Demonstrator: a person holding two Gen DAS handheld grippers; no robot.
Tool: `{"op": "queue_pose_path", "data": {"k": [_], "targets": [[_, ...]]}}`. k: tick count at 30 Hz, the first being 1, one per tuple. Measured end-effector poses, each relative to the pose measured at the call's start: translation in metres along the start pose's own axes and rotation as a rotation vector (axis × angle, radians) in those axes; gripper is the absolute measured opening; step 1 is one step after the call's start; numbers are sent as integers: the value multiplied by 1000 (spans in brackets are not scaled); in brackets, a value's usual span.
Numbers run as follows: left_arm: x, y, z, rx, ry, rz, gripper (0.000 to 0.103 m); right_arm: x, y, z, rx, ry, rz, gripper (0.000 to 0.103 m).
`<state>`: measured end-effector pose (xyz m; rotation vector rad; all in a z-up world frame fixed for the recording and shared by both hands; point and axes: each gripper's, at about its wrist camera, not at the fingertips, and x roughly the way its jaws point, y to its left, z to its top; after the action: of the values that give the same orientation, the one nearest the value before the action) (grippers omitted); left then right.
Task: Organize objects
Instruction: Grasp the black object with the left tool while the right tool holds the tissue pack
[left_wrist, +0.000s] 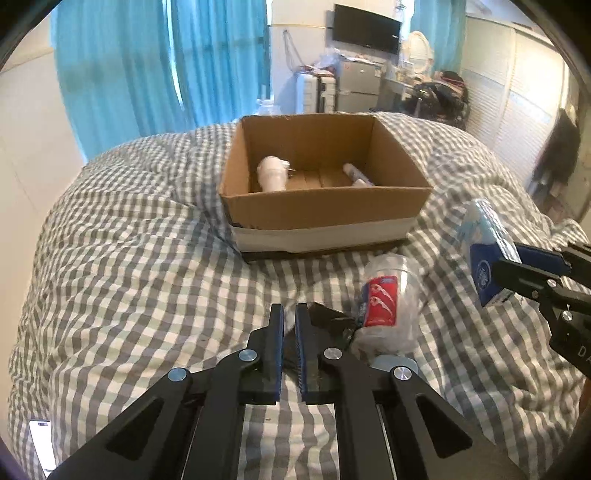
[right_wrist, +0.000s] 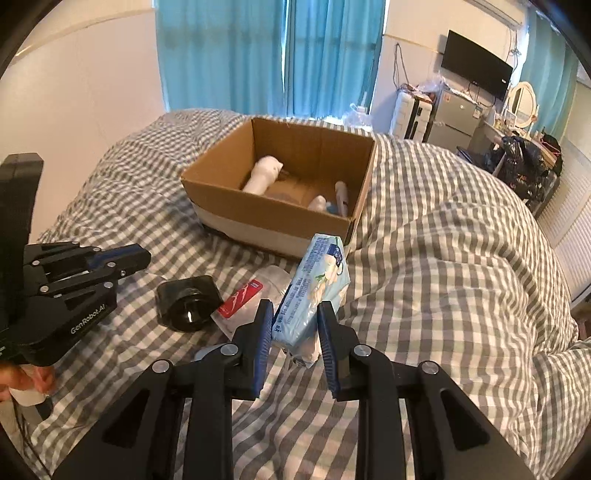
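Observation:
An open cardboard box (left_wrist: 325, 214) (right_wrist: 229, 206) stands on the checked bedspread and holds a white bottle (left_wrist: 271, 173) (right_wrist: 262, 173) and a small tube (left_wrist: 356, 175) (right_wrist: 341, 195). My right gripper (right_wrist: 293, 325) (left_wrist: 517, 266) is shut on a light blue tissue pack (right_wrist: 317, 280) (left_wrist: 487, 240), held above the bed to the right of the box. My left gripper (left_wrist: 290, 328) (right_wrist: 144, 258) is shut and empty, just above a black jar (right_wrist: 188, 302) (left_wrist: 325, 317). A clear plastic cup with a red label (left_wrist: 384, 302) (right_wrist: 243, 295) lies beside the jar.
The checked bedspread (left_wrist: 129, 277) covers the whole bed in soft folds. Blue curtains (left_wrist: 166, 66), a wall television (left_wrist: 365, 29), a small fridge (right_wrist: 454, 114) and cluttered furniture stand beyond the bed. White louvred doors (left_wrist: 517, 103) are at the right.

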<state>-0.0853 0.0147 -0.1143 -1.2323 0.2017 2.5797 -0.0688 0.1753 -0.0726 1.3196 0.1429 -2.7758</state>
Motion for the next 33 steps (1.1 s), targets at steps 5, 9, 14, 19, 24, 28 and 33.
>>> {"op": "queue_pose_path", "data": {"k": [5, 9, 14, 19, 24, 28, 33], "targets": [[15, -6, -7, 8, 64, 1, 26, -3, 0, -3, 5, -4, 14, 25], [32, -12, -15, 26, 109, -8, 46, 4, -4, -7, 15, 10, 18, 25], [44, -18, -17, 51, 123, -31, 78, 22, -11, -13, 35, 44, 29, 25], [59, -20, -14, 37, 143, -83, 82, 40, -16, -17, 55, 75, 51, 25], [77, -19, -13, -6, 187, -179, 82, 48, -20, -20, 72, 91, 69, 25], [87, -22, -10, -15, 207, -208, 82, 49, -22, -21, 82, 92, 76, 25], [104, -23, -10, -42, 255, -265, 71, 47, -21, -21, 80, 90, 70, 25]]}}
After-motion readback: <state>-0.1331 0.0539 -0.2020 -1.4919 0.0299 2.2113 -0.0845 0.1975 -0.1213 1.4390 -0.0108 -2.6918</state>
